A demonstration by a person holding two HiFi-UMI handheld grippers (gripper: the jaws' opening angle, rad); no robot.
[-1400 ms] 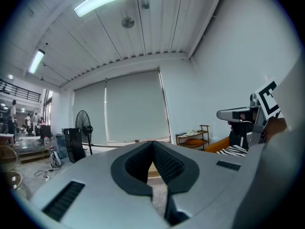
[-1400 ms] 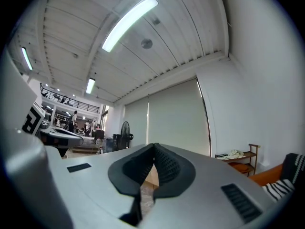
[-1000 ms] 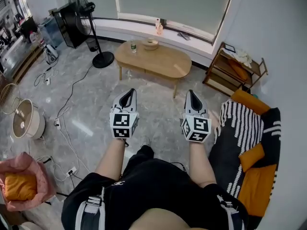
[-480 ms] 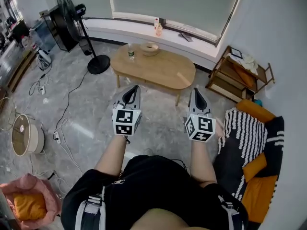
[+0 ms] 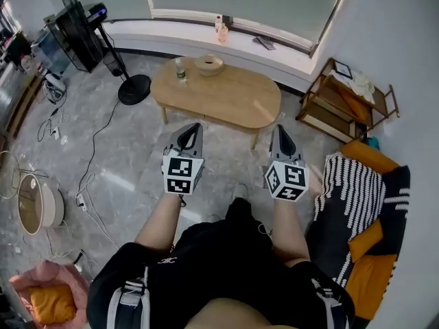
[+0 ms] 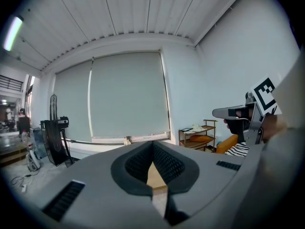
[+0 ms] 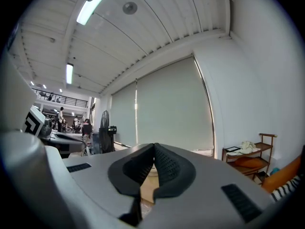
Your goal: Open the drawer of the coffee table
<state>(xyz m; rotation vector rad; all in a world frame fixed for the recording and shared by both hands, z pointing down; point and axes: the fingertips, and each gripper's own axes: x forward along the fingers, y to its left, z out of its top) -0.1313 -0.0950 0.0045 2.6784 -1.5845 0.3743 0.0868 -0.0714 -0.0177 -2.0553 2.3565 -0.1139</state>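
Note:
An oval wooden coffee table (image 5: 226, 98) stands ahead of me on the marble floor, near the window ledge. Its drawer is not visible from here. My left gripper (image 5: 191, 130) is held out in front of me, shut and empty, its tips just short of the table's near edge in the head view. Beside it, my right gripper (image 5: 280, 131) is likewise shut with nothing in it. A strip of the tabletop (image 6: 153, 175) shows through the left gripper's closed jaws, and the tabletop (image 7: 147, 185) shows through the right gripper's too.
A bowl (image 5: 208, 64) and a glass (image 5: 180, 70) sit on the table's far left end. A standing fan (image 5: 130, 84) is at the left, a wooden shelf (image 5: 346, 101) at the right, a striped sofa (image 5: 363, 204) at the near right. Cables trail on the floor (image 5: 89, 156).
I have walked forward: the coffee table has come closer and more central in the head view. Both grippers stayed shut and held out in front of me.

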